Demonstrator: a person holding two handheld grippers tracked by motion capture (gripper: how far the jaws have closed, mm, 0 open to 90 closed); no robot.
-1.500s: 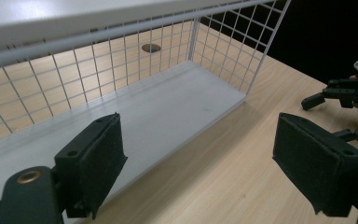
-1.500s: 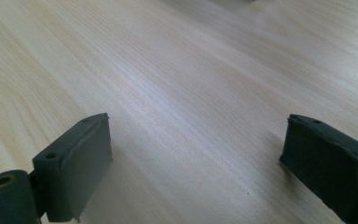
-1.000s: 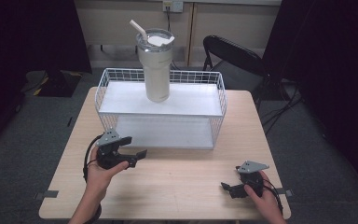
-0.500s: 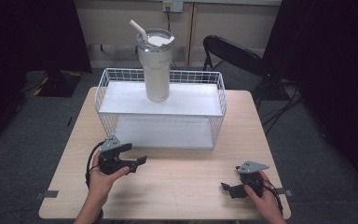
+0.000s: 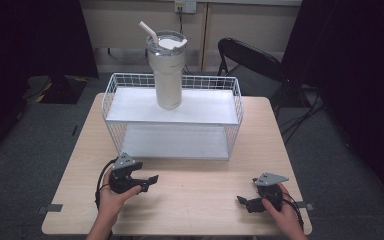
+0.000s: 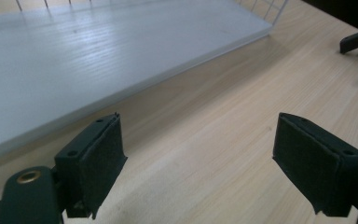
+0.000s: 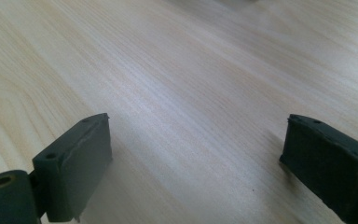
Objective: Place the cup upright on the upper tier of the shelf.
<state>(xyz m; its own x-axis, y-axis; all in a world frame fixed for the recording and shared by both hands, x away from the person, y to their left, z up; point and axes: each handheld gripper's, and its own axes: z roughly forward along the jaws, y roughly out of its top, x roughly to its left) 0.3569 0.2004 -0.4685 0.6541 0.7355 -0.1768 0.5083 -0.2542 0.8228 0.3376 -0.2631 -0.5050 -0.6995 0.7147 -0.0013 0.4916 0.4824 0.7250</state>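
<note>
**Both grippers idle at the near edge; the tumbler stands far off on the rack**

The left gripper (image 5: 149,180) rests on the desk (image 5: 200,200) near the rack (image 5: 172,120), jaws spread wide and holding nothing; its own view shows the rack's lower shelf (image 6: 98,56) just ahead. The right gripper (image 5: 244,202) lies near the right corner, likewise wide open and empty. The tumbler (image 5: 167,67), with lid and straw (image 5: 148,29), stands upright on the top shelf, well apart from both. Risks, as judged: a reach from below may catch the wire rim and jolt the rack; a tall tumbler gripped high, or on one side, may tip; the straw may snag a jaw. Whether the tumbler holds liquid cannot be told, so spilling remains possible.
</note>
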